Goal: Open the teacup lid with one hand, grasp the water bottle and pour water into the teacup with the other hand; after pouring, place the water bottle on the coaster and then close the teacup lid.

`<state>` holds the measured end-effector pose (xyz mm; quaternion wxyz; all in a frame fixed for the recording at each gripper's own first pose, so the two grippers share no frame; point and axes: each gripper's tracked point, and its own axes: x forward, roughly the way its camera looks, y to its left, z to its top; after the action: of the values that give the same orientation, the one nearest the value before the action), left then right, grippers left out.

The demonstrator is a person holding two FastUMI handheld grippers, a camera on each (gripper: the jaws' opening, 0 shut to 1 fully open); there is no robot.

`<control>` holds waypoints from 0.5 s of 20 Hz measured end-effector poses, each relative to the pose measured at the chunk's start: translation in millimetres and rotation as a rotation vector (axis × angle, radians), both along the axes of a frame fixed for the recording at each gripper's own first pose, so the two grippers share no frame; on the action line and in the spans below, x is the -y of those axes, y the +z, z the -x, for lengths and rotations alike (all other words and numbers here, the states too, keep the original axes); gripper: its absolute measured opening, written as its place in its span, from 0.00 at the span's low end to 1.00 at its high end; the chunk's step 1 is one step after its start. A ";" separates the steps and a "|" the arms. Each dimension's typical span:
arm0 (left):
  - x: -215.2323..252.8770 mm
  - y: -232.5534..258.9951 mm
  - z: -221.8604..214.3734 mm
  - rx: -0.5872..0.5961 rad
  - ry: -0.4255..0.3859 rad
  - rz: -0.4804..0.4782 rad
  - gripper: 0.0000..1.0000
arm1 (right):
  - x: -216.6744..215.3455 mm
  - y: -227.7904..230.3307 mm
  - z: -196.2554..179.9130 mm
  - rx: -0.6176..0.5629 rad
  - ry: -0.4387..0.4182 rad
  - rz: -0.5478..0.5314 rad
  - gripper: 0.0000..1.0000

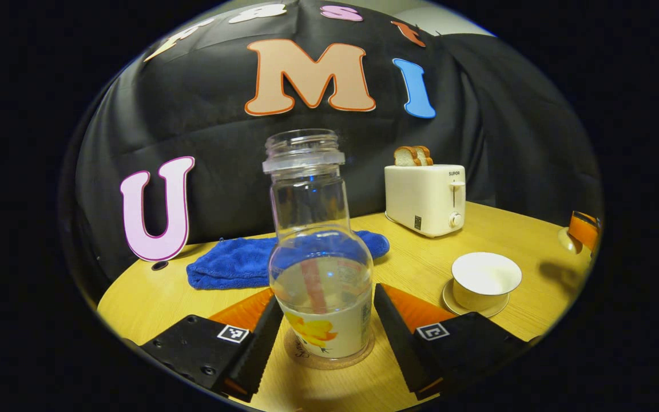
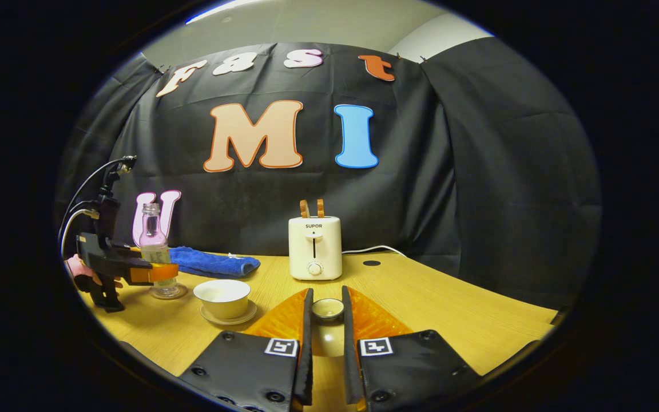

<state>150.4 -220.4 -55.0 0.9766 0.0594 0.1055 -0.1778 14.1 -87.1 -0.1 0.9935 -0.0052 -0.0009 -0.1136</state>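
A clear water bottle (image 1: 321,252) stands upright on a round coaster (image 1: 329,357) on the wooden table (image 1: 421,269), between the spread fingers of the left gripper (image 1: 326,337), which do not touch it. Just to its right sits the teacup (image 1: 485,281) on its saucer, uncovered. In the right gripper view, the right gripper (image 2: 327,332) pinches the small lid (image 2: 328,309) between nearly closed fingers. Judging by this, pouring looks finished and the bottle is placed; covering the cup remains.

Staged booth: black cloth wall (image 2: 478,171), wooden table (image 2: 449,309), toaster (image 2: 314,247).
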 end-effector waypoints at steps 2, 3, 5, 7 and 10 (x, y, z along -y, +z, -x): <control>0.1 2.7 2.0 0.021 0.002 0.003 0.91 | 0.0 0.3 0.2 0.000 0.000 0.001 0.25; -1.4 4.5 3.3 0.033 0.005 0.009 0.92 | -0.2 0.5 0.3 -0.001 0.001 0.001 0.25; -5.9 10.6 6.8 0.066 0.019 0.027 0.97 | -2.4 0.5 -0.2 0.001 0.011 0.001 0.26; -11.0 14.1 10.3 0.090 0.036 0.044 0.96 | -7.4 -0.3 -2.8 -0.003 0.035 -0.001 0.24; -14.9 16.7 19.6 0.108 0.029 0.056 0.96 | -22.2 -1.4 -11.2 -0.006 0.093 -0.002 0.25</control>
<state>130.9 -205.4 -38.2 0.9846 0.0401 0.0485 -0.1632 25.2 -64.8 -1.4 0.9977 -0.0043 0.0019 -0.0675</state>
